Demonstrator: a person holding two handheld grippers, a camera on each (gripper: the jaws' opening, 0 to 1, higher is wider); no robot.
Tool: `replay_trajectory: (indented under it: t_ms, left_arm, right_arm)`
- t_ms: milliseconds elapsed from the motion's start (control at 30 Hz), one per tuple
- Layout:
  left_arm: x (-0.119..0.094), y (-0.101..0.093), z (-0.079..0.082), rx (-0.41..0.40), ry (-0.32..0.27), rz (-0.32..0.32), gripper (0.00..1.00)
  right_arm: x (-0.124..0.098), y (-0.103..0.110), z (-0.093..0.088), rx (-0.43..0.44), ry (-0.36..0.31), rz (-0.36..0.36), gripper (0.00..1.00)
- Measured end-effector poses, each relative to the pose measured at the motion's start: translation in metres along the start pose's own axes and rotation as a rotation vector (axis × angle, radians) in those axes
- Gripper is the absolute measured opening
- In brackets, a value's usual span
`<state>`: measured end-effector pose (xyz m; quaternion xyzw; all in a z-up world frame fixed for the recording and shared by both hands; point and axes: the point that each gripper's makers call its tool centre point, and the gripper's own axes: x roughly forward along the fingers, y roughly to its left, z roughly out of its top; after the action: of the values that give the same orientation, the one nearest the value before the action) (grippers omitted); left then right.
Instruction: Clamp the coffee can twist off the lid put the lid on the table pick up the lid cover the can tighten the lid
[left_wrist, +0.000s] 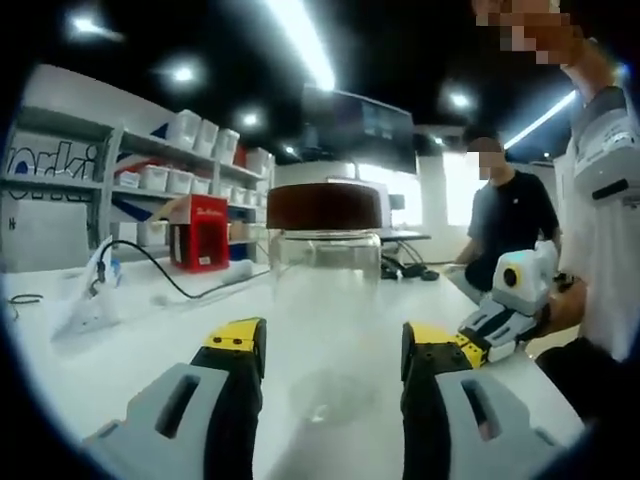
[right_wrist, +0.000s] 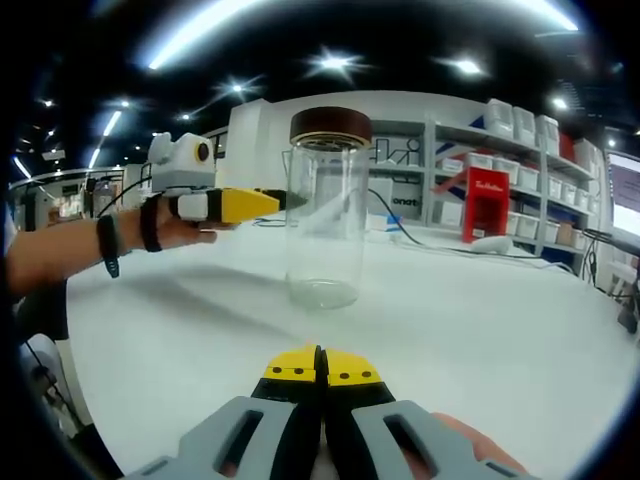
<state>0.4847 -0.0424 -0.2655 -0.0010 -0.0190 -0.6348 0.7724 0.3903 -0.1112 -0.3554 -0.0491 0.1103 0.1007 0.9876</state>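
A clear glass coffee can (left_wrist: 325, 290) with a brown lid (left_wrist: 323, 207) screwed on stands upright on the white table (left_wrist: 150, 340). My left gripper (left_wrist: 333, 340) is open, its yellow-tipped jaws level with the can's lower half and just short of it. In the right gripper view the can (right_wrist: 322, 220) and its lid (right_wrist: 330, 125) stand ahead, and the left gripper (right_wrist: 272, 203) reaches the can's upper left side, held by a hand. My right gripper (right_wrist: 320, 366) is shut on nothing, low over the table and well short of the can. It also shows as the right gripper (left_wrist: 476, 335) in the left gripper view.
Shelving with white bins (left_wrist: 190, 130) and a red box (left_wrist: 200, 232) lines the far side. A black cable (left_wrist: 160, 270) and a white device (left_wrist: 85, 305) lie on the table to the left. A person (left_wrist: 510, 215) sits behind the table at right.
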Motion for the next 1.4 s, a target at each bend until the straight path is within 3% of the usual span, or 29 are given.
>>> replay_trajectory:
  t_ms: [567, 1100, 1400]
  left_arm:
    - [0.01, 0.005, -0.01, -0.008, 0.011, 0.001, 0.49]
    - [0.019, 0.008, -0.027, 0.0, 0.076, -0.001, 0.48]
    - [0.027, 0.002, -0.025, -0.007, 0.061, -0.017, 0.48]
  right_arm:
    - [0.0, 0.001, 0.0, -0.002, -0.001, 0.003, 0.0]
    - [0.0, 0.001, 0.0, -0.002, -0.002, 0.004, 0.0]
    - [0.0, 0.001, 0.0, -0.002, -0.001, 0.005, 0.0]
